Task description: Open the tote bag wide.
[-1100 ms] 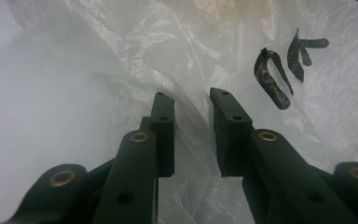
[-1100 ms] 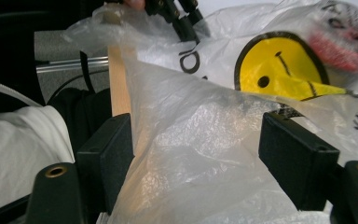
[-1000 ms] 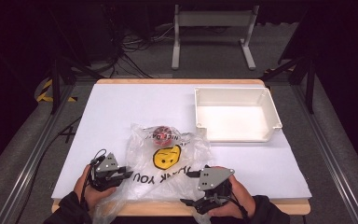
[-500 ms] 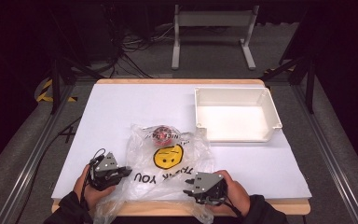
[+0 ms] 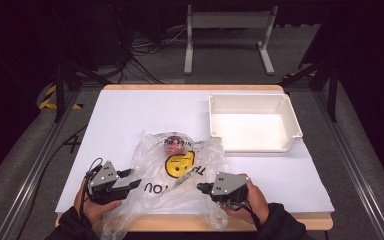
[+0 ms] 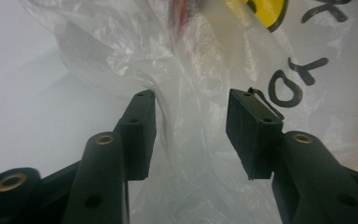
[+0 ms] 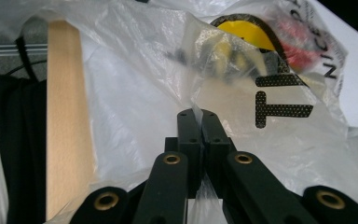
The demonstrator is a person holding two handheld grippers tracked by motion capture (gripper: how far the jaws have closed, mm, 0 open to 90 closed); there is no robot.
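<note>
Pinching a fold of the clear plastic bag (image 7: 135, 93) between jaws that have just been closing until they are pressed together on the film, the right hand-held gripper (image 5: 206, 188) is sitting at the near edge of the surface (image 5: 130, 107), held in the person's right hand (image 5: 252, 200). The left hand-held gripper (image 5: 132, 180) is lying at the bag's left side; its jaws have just been opening and are now standing spread, with crumpled film lying between the pads (image 6: 142, 128) but not squeezed by them. The bag is spreading flat across the near middle of the white surface, its bottom edge hanging over the wooden front rim, and it is showing a yellow smiley face (image 5: 180, 164) and black lettering. A red object (image 5: 175, 145) is sitting inside the bag at its far end, blurred through the plastic. Farther back and to the right, a white tray (image 5: 290, 117) is standing on the surface, apart from the bag.
</note>
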